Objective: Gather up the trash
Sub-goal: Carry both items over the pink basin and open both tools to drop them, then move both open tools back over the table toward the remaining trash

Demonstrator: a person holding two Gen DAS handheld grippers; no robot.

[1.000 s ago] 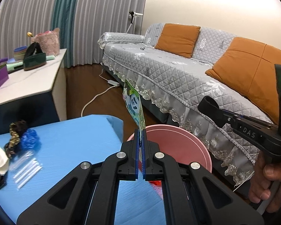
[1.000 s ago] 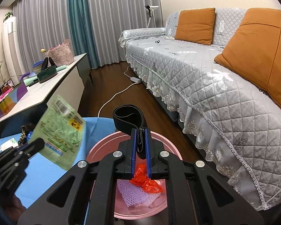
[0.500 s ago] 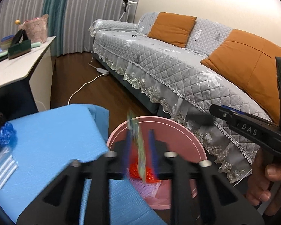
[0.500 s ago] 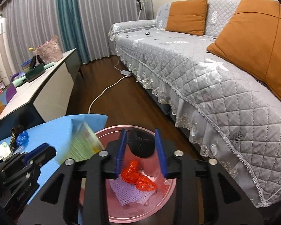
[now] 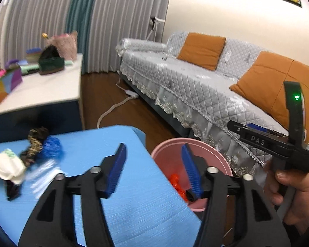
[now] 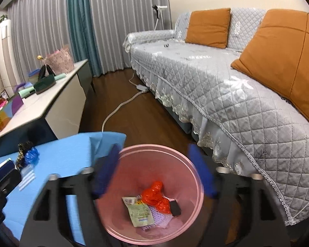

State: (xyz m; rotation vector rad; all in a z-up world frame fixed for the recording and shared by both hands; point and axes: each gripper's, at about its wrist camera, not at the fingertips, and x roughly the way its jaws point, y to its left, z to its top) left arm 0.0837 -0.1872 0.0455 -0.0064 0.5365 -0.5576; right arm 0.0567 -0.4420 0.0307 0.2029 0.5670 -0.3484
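Both tongs gape wide and hold nothing: the left gripper [image 5: 153,165] hangs over the blue table [image 5: 117,195] edge, the right gripper [image 6: 154,170] above the pink bin [image 6: 197,187]. At 6 o'clock in the right wrist view, the bin holds a green wrapper [image 6: 140,211], red plastic [image 6: 155,195] and a black band [image 6: 175,207]. More trash [image 5: 34,160] lies on the table at 9 o'clock in the left wrist view.

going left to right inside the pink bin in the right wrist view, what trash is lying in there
In the pink bin: green snack packet → red plastic wrapper → black band. The pale purple netting lies under them, so its place is unclear.
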